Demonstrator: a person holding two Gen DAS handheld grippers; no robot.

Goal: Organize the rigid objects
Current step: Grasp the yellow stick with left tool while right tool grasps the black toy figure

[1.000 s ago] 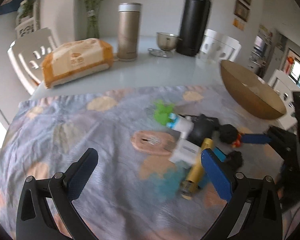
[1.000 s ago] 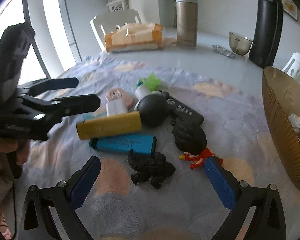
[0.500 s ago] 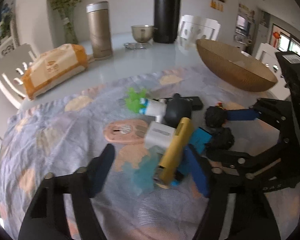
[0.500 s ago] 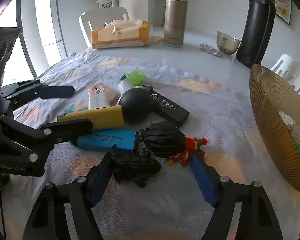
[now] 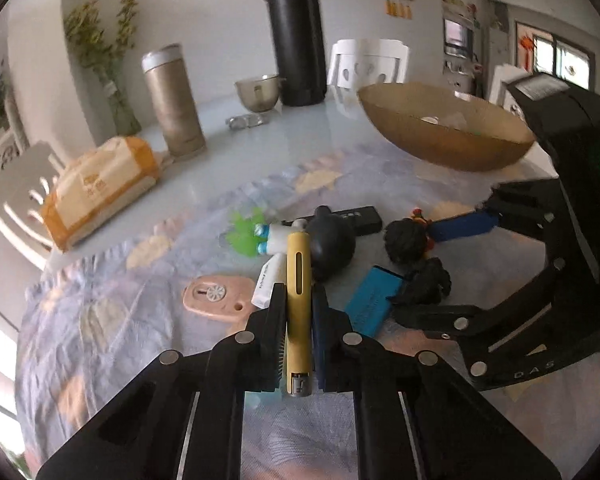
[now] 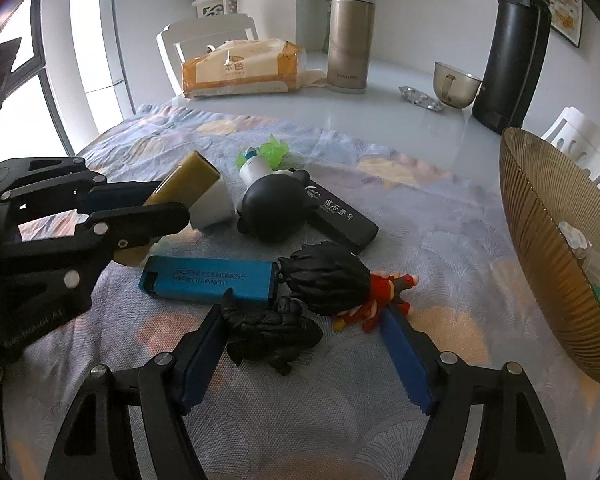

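Observation:
My left gripper (image 5: pixel 298 308) is shut on a yellow bar-shaped lighter (image 5: pixel 298 280), which stands tilted up off the cloth; the right wrist view shows the same lighter (image 6: pixel 188 178) in that gripper (image 6: pixel 168 210). My right gripper (image 6: pixel 304 336) straddles two toys. Its left pad touches a black crouching figure (image 6: pixel 268 332), and its right pad touches the red legs of a black-haired figurine (image 6: pixel 332 280). A blue lighter (image 6: pixel 212 278), a black ball-shaped item (image 6: pixel 272 208) and a black bar (image 6: pixel 340 216) lie just beyond.
A ribbed amber bowl (image 6: pixel 540 220) stands at the right with small items in it. A pink oval (image 5: pixel 216 296), a white block (image 6: pixel 216 204) and a green-topped bottle (image 6: pixel 256 164) lie on the patterned cloth. A tissue pack (image 6: pixel 240 68), two flasks and a cup stand at the back.
The left gripper swung over the yellow lighter and closed on it, tipping it up. The right gripper narrowed around the two toy figures and has stayed in place.

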